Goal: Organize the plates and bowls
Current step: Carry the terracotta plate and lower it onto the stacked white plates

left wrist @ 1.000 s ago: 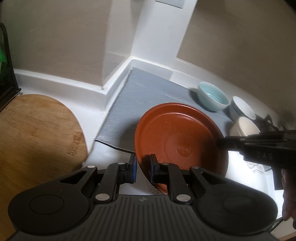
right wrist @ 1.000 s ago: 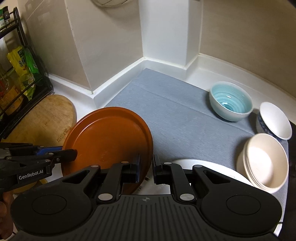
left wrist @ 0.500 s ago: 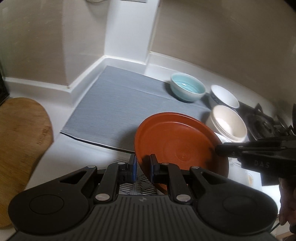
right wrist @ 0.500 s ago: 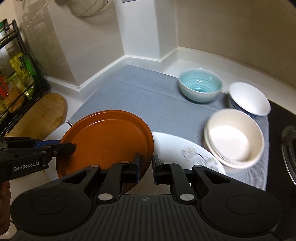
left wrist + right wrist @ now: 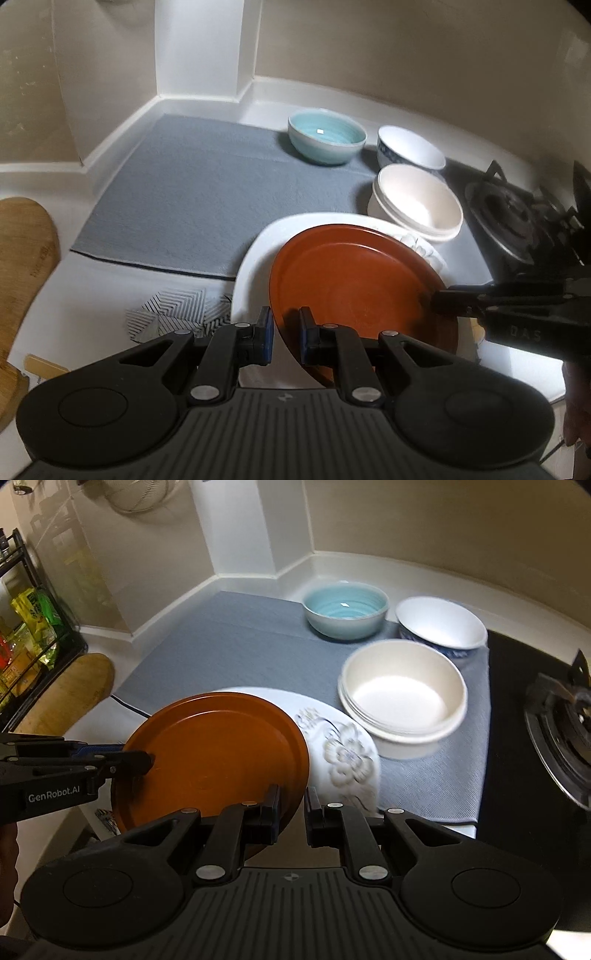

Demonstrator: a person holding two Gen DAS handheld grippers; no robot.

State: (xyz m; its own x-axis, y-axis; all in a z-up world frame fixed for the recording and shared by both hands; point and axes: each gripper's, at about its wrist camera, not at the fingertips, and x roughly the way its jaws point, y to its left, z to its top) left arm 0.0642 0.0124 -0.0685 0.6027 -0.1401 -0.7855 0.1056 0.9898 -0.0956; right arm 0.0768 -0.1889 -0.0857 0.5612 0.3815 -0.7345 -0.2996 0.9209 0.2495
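the round, rigid reddish-brown plate (image 5: 354, 280), probably light but slick-glazed, hangs over the white floral plate (image 5: 343, 760) near the counter's front edge, left gripper (image 5: 283, 338) and right gripper (image 5: 291, 812) clamped on opposite rims, the sound hold.

Both cameras ride just behind their grippers, tilted down at the counter. Each sees the round orange-brown plate (image 5: 354, 280) (image 5: 210, 753) close up, from opposite rims.

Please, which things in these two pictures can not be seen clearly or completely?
- White plate: mostly covered by the brown plate, both views.
- Its flower pattern: blurred, right wrist view.
- Stove burner: cut by the right edge.
- Labels on the packets: too small.
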